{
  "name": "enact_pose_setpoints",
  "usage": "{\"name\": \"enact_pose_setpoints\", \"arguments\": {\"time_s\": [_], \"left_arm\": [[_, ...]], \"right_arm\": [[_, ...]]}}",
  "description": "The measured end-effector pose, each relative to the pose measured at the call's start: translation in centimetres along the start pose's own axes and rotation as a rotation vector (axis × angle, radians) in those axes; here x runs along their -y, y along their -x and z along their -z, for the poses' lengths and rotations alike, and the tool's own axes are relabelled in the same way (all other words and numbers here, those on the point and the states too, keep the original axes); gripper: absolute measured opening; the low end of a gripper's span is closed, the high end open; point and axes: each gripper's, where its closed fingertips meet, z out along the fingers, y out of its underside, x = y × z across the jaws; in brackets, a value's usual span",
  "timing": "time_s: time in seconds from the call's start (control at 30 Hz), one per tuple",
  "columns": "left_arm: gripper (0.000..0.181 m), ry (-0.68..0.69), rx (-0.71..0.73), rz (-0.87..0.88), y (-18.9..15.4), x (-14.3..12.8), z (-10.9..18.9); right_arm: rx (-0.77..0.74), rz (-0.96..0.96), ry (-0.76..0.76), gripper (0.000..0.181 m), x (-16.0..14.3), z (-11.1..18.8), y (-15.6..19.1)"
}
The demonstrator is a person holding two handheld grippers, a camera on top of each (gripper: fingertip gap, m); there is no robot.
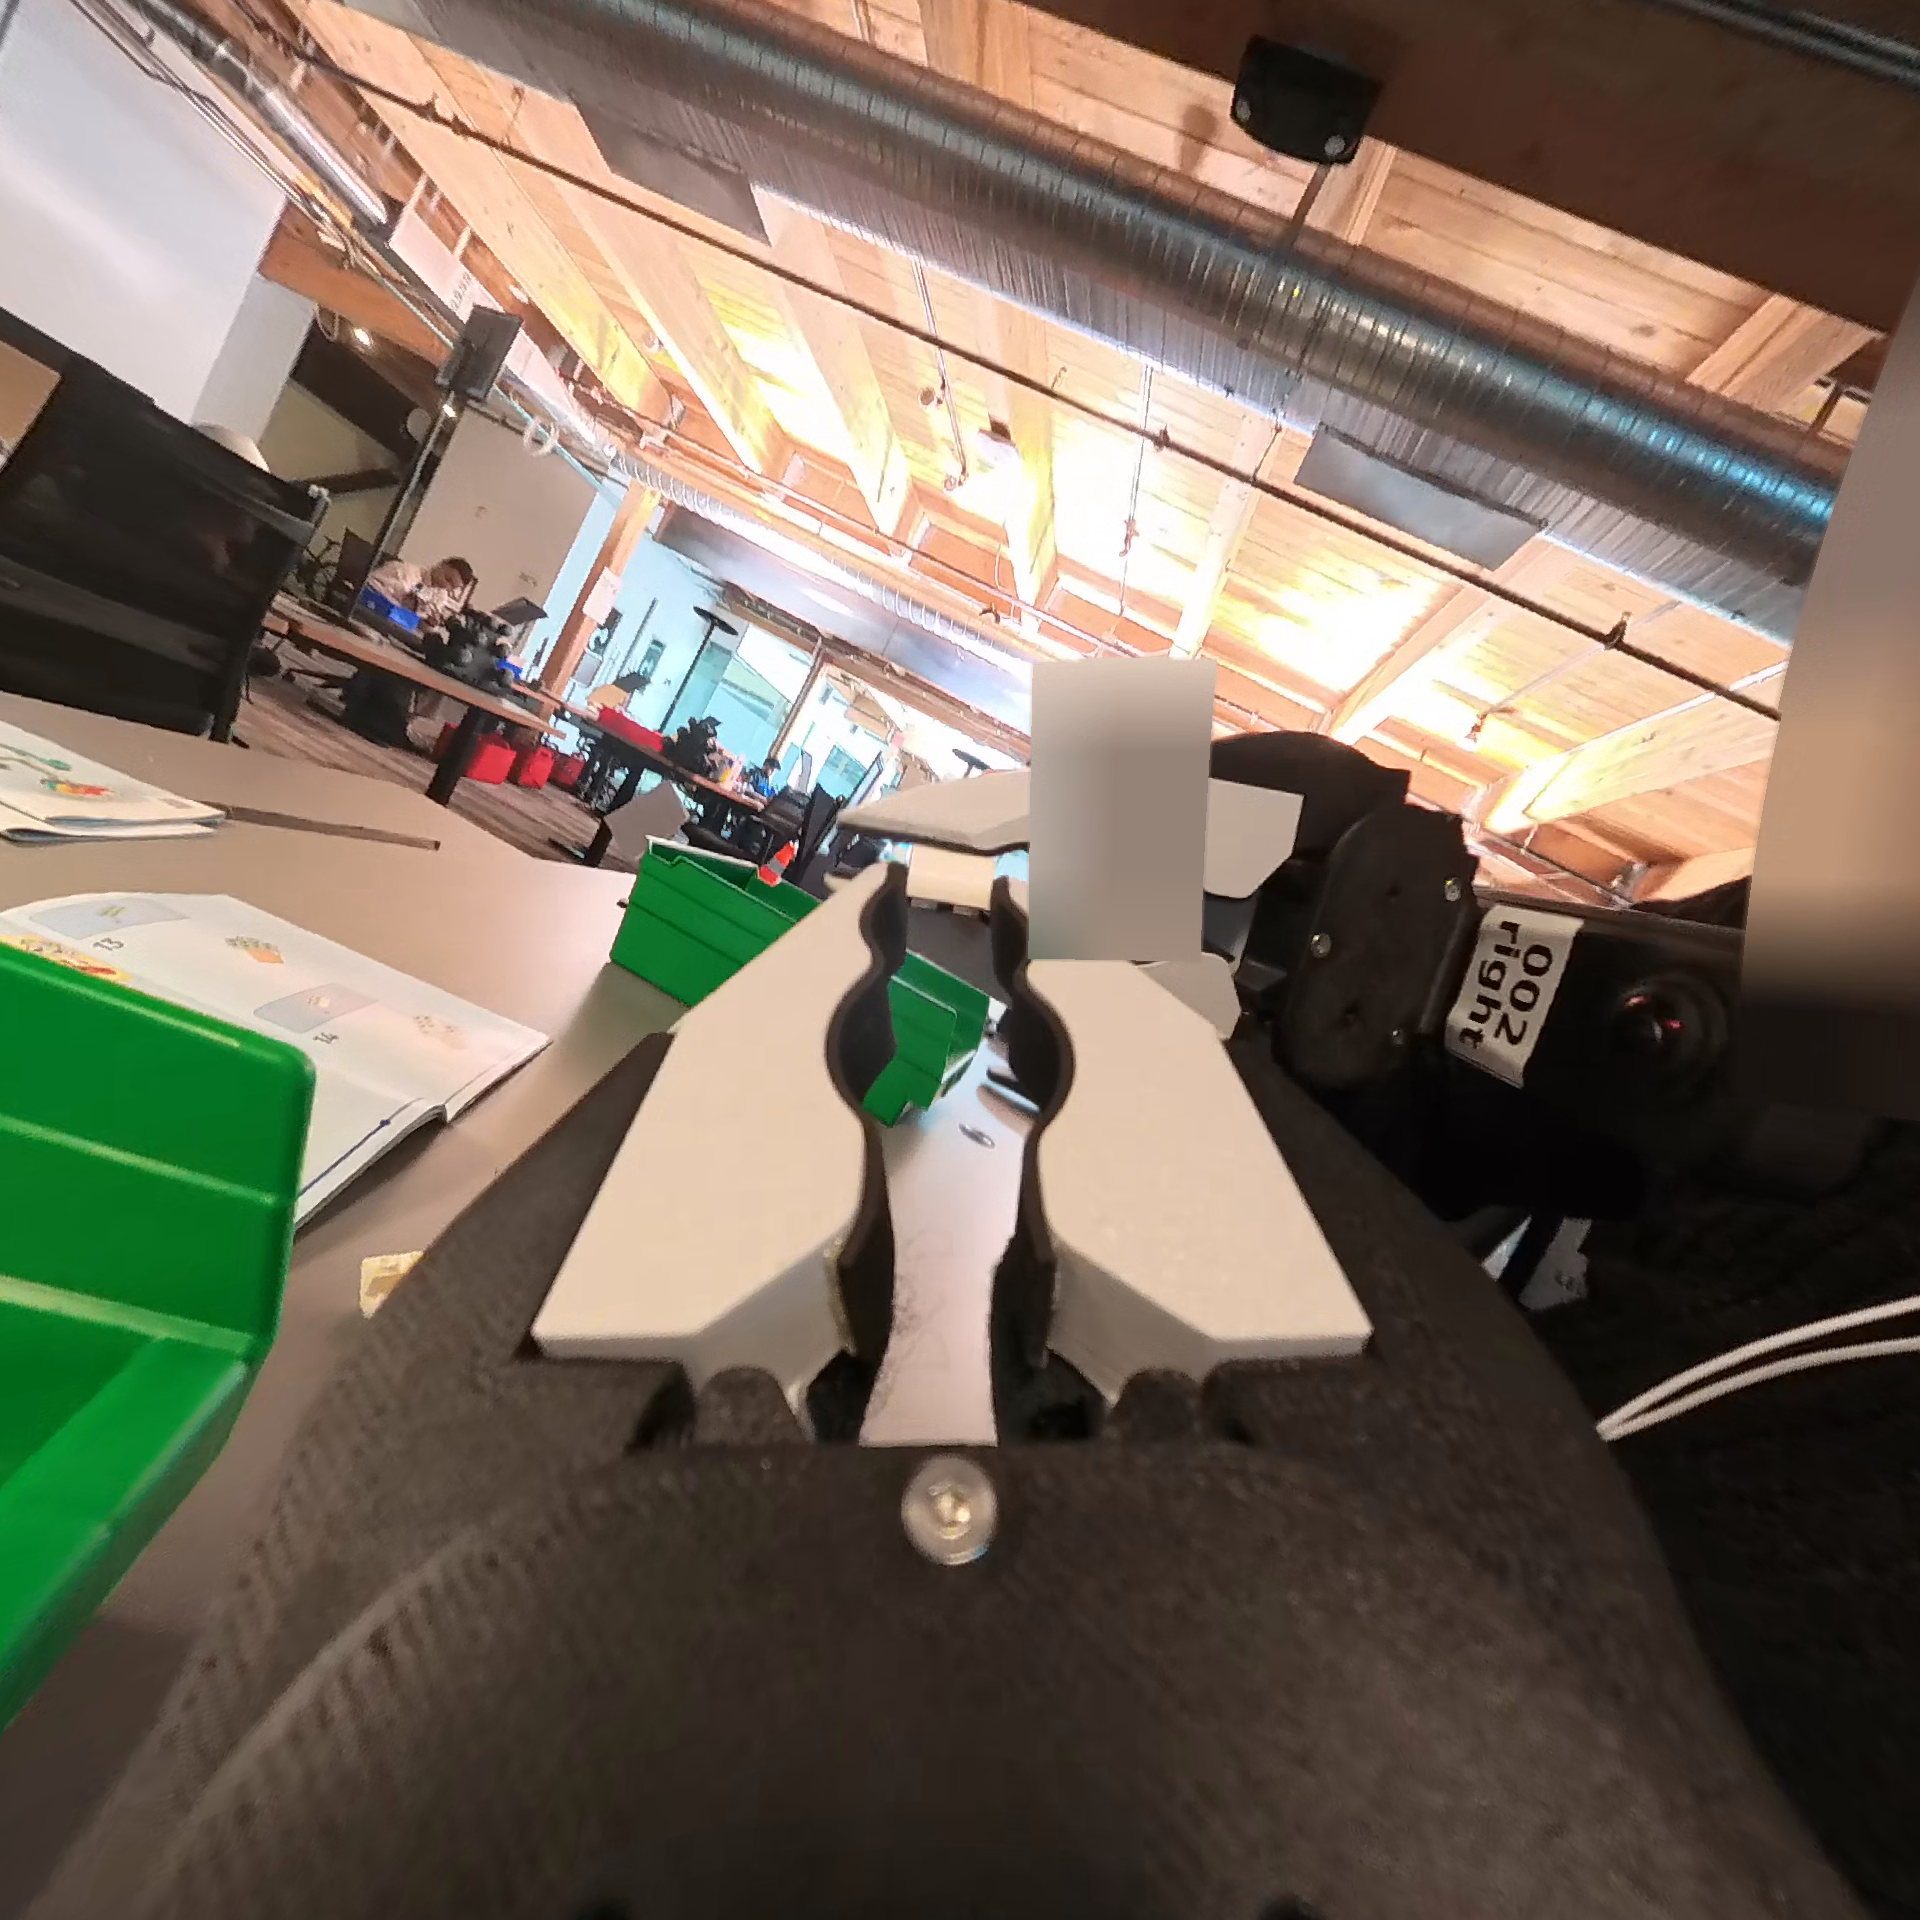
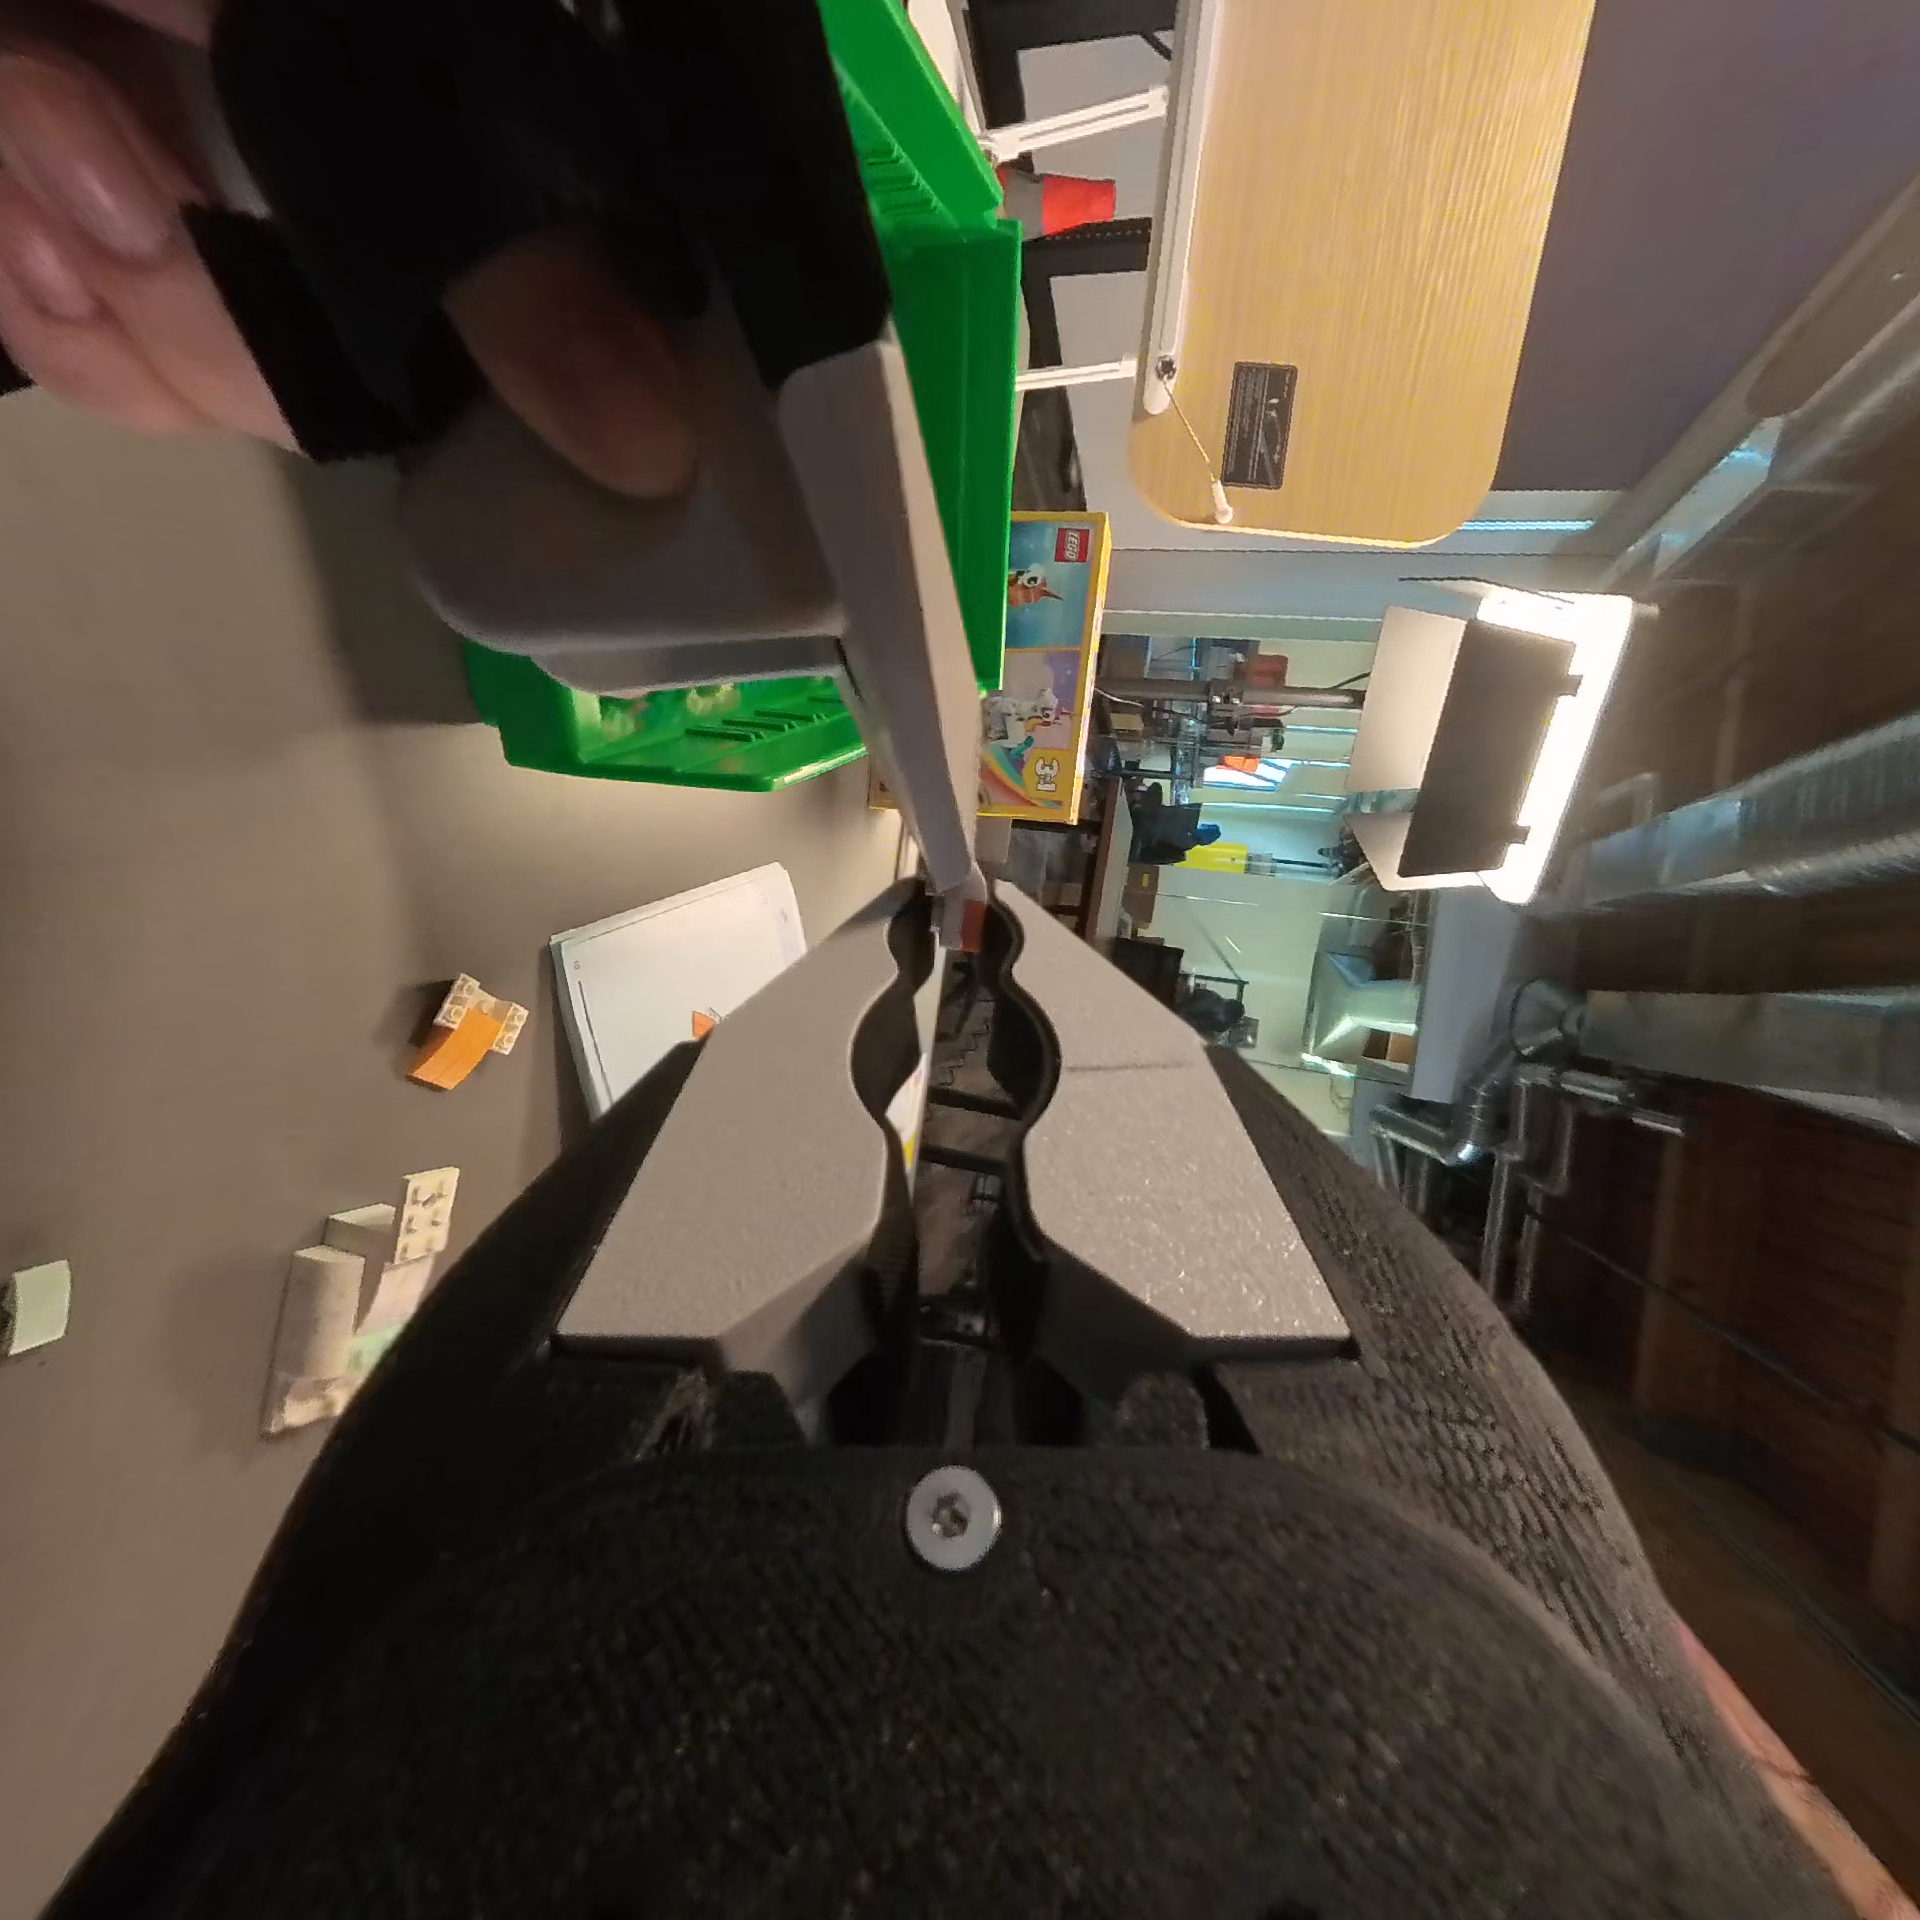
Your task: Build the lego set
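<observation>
Grey table (image 2: 208, 727) along the left side of the right wrist view, with loose lego parts on it: orange and white assembly (image 2: 468, 1029) at middle left, white pieces (image 2: 353, 1299) at lower left, just beside the black gripper body. Right gripper (image 2: 958, 906) at frame centre, jaws only narrowly parted. Between its tips, small red piece (image 2: 974, 925), touching the long grey tip of the left gripper (image 1: 943, 883), slanting in from the upper left and held by a hand (image 2: 94, 239). Impossible to tell the true grasp on the red piece: by the left jaws, by the right jaws, or by none. Behind, green bin (image 2: 935, 364) at upper centre, lego box (image 2: 1049, 665) just below and right of it. In the left wrist view, left jaws slightly apart at frame centre, the right gripper's grey tips just at the gap, red piece hidden there. Open instruction booklet (image 1: 312, 997) at middle left, near bin (image 1: 145, 1195) at the lower left edge, far bin (image 1: 707, 914) behind the left finger.
</observation>
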Motion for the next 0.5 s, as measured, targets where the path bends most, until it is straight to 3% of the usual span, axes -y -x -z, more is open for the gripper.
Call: {"name": "enact_pose_setpoints", "arguments": {"time_s": [0.1, 0.23, 0.3, 0.33, 0.5], "left_arm": [[0.015, -0.013, 0.0, 0.003, 0.0, 0.0, 0.0], [0.015, -0.014, 0.015, 0.0, 0.3, -0.1, 0.1], [0.015, -0.009, 0.025, -0.012, 0.5, -0.1, 0.2], [0.015, -0.01, 0.031, -0.016, 0.6, 0.0, 0.3], [0.015, 0.026, 0.053, -0.007, 1.4, -0.5, 0.5]], "right_arm": [[-0.007, -0.019, 0.0, 0.006, 0.0, 0.0, 0.1], [0.042, -0.189, -0.045, 0.009, 0.1, -0.3, 0.6], [0.078, -0.264, -0.06, 0.036, 0.0, -0.3, 1.0], [0.09, -0.297, -0.063, 0.041, -0.3, -0.2, 1.1], [0.003, -0.275, -0.104, 0.024, -1.2, 0.5, 1.3]]}}
